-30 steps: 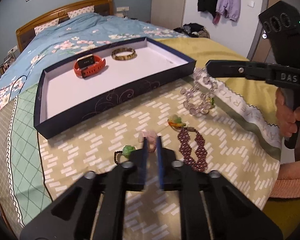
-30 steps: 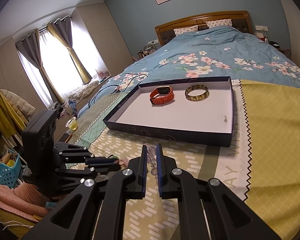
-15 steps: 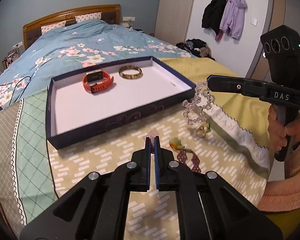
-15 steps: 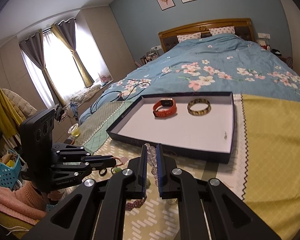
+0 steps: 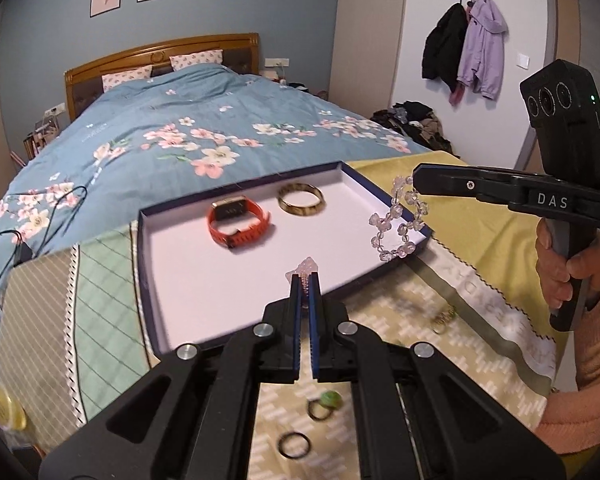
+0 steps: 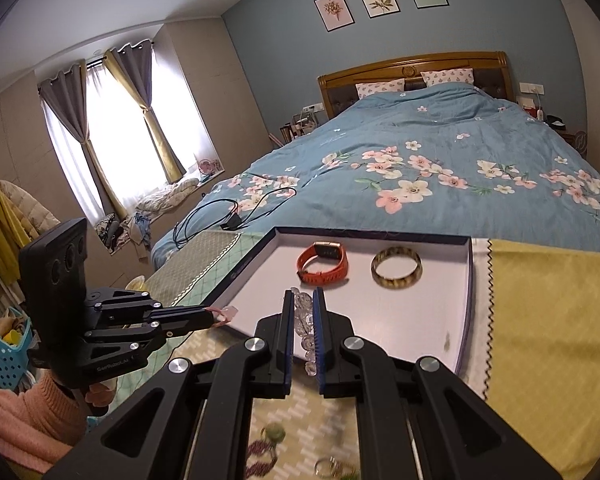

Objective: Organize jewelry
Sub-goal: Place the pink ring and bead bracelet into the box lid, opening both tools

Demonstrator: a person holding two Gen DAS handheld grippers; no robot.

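A shallow navy tray (image 5: pixel 150 264) with a white floor lies on the bed's end; it also shows in the right wrist view (image 6: pixel 466 304). In it lie an orange watch (image 5: pixel 238 222) and a brown bangle (image 5: pixel 300 199). My left gripper (image 5: pixel 305 280) is shut on a small pink bead piece (image 5: pixel 305 269), held above the tray's near edge. My right gripper (image 6: pixel 302 304) is shut on a clear crystal bead bracelet (image 6: pixel 305 322), which hangs over the tray's right edge in the left wrist view (image 5: pixel 396 222).
On the patterned cloth near me lie a green-stone ring (image 5: pixel 327 402), a dark ring (image 5: pixel 294 446) and a small gold piece (image 5: pixel 442 318). A dark red bead bracelet (image 6: pixel 260 452) lies below the right gripper. Black cables (image 6: pixel 236 208) lie on the blue floral quilt.
Both grippers have lifted their bead pieces off the cloth and moved forward over the tray's near edge. The tray's contents have not moved.
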